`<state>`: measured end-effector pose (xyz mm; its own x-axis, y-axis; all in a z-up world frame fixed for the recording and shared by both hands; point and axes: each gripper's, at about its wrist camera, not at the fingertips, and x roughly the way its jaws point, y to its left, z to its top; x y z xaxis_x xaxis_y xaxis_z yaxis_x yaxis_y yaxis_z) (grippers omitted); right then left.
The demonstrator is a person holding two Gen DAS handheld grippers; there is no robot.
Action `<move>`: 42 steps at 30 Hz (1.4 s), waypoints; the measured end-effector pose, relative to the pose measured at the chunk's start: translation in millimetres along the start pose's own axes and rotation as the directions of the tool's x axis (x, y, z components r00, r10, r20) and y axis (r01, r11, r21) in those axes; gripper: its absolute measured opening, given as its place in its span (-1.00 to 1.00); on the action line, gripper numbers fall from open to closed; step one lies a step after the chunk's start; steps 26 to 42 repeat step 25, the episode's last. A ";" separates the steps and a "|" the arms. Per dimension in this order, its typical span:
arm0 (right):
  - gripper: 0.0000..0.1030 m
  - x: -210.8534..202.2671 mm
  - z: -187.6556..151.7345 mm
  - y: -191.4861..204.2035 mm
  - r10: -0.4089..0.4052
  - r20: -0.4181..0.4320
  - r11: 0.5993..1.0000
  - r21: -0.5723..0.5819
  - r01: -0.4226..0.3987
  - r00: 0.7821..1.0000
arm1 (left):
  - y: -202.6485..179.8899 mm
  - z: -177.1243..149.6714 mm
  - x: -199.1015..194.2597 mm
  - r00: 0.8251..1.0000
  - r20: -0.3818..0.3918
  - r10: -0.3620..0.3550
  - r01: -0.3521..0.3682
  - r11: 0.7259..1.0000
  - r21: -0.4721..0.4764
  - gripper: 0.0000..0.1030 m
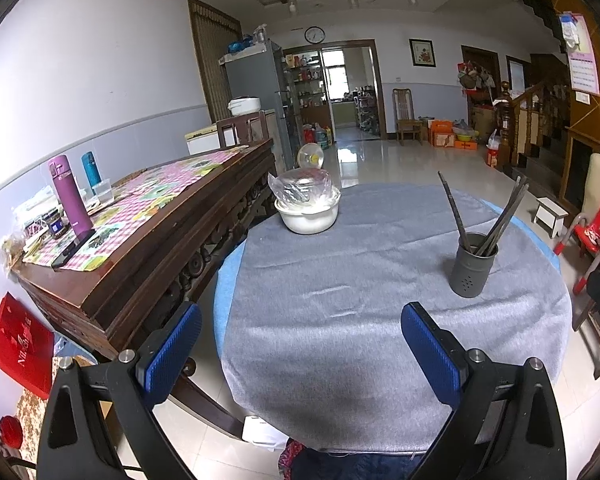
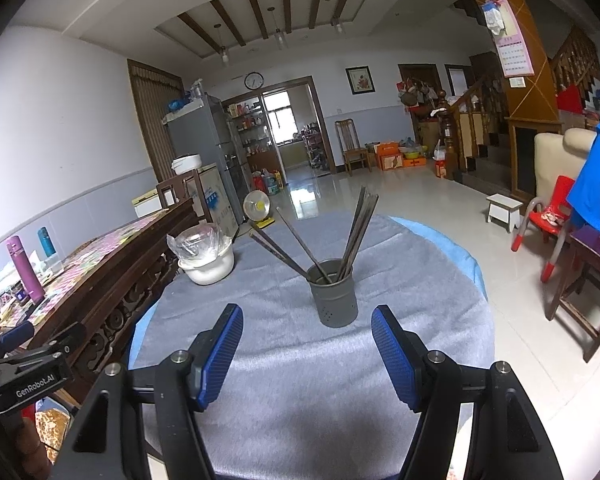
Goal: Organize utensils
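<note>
Chopsticks (image 2: pixel 332 236) stand bundled in a dark grey perforated holder (image 2: pixel 334 300), splayed out in two groups, some leaning toward the left and some toward the right of its rim. Holder position: upright on the grey cloth (image 2: pixel 300 380) covering the round worktop (image 1: pixel 220 300), roughly central as the right wrist view shows it and toward the right edge in the left wrist view (image 1: pixel 474 266). Chopsticks also visible there (image 1: pixel 484 216).

Right claw (image 2: pixel 306 356): jaws spread wide, blue pads facing each other, nothing between them. It hangs above the cloth at the near edge of the worktop, with the holder just beyond the gap and not touched.

Left claw (image 1: pixel 300 348): jaws likewise wide apart and empty, above the near left part of the worktop, well apart from the holder.

White bowl (image 1: pixel 308 216) sits near the far left edge of the worktop, with a clear plastic bag (image 1: pixel 300 188) bunched on top of it; contents of the bag cannot be made out. Bowl and holder are well apart.

Wooden sideboard (image 1: pixel 140 248) stands just beside the worktop's left edge, carrying a chequered mat, a purple flask (image 1: pixel 70 196) and a teal flask (image 1: pixel 91 168). Part of the left gripper's black mount shows at the left border of the right wrist view.
</note>
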<state>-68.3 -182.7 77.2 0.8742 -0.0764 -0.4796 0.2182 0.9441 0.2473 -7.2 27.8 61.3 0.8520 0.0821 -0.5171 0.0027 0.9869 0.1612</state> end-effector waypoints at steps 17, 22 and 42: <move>0.38 35.3 20.2 -2.3 0.007 -0.033 1.000 0.006 -0.007 0.999 | -2.6 18.8 32.9 0.998 -0.053 0.024 -0.024 1.000 -0.004 0.93; 0.38 52.5 23.9 -3.3 0.002 -0.051 1.000 0.006 -0.002 0.999 | -6.0 26.0 47.4 0.998 -0.061 0.011 -0.011 1.000 -0.006 0.93; 0.38 71.2 23.6 -13.3 0.002 -0.083 1.000 0.022 0.000 0.997 | -9.9 26.2 66.6 0.995 -0.092 -0.036 0.035 0.999 -0.016 0.93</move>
